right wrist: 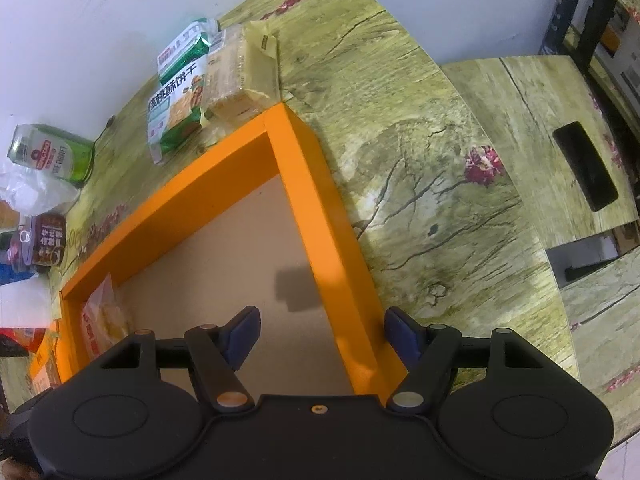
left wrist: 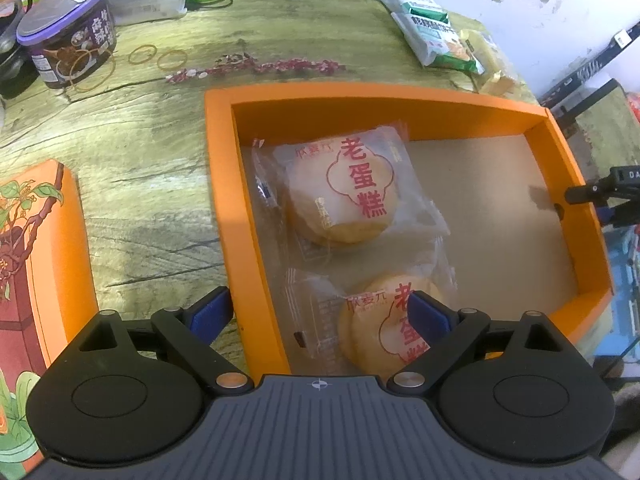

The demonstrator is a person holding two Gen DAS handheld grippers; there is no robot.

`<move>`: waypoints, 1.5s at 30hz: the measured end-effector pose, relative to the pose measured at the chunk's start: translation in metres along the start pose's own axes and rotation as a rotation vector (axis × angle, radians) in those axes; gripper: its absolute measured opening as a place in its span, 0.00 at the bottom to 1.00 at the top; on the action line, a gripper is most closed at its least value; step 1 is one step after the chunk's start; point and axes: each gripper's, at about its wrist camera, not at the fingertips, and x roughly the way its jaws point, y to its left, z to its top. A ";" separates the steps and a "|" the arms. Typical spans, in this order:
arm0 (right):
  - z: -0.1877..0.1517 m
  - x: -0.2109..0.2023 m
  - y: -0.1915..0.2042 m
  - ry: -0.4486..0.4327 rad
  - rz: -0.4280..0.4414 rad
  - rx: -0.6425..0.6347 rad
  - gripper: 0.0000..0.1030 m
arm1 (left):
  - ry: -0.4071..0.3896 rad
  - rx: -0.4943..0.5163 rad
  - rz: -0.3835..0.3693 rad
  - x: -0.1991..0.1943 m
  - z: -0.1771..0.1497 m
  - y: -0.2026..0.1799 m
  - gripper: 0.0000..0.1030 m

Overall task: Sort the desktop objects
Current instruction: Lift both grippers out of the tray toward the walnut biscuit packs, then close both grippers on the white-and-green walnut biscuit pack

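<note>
While two wrapped cakes, one [left wrist: 344,188] behind the other [left wrist: 380,328], lie at the left end of the orange box [left wrist: 400,98], the left gripper [left wrist: 320,312] hangs over the box's left wall, jaws wide, one finger outside and one above the near cake, gripping nothing. Opposite, the right gripper [right wrist: 320,336] straddles the right wall [right wrist: 320,208], jaws apart and not pressing it. Beyond the box sit biscuit packs [left wrist: 436,28] on the table [left wrist: 152,152]; at far left stand a purple-lidded can [left wrist: 66,36] and rubber bands [left wrist: 160,56].

Both the left gripper [left wrist: 320,308] and right gripper [right wrist: 322,330] point steeply down, fingers spread, empty.
</note>
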 end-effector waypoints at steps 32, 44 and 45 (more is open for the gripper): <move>0.175 -0.016 0.136 -0.105 0.334 -0.131 0.71 | -0.286 0.247 -0.075 -0.007 0.189 -0.097 0.97; 0.206 0.081 0.120 0.007 0.202 0.002 0.71 | -0.208 0.208 -0.150 0.089 0.210 -0.111 0.96; 0.207 0.083 0.121 0.013 0.198 -0.003 0.71 | -0.207 0.205 -0.158 0.093 0.212 -0.111 0.96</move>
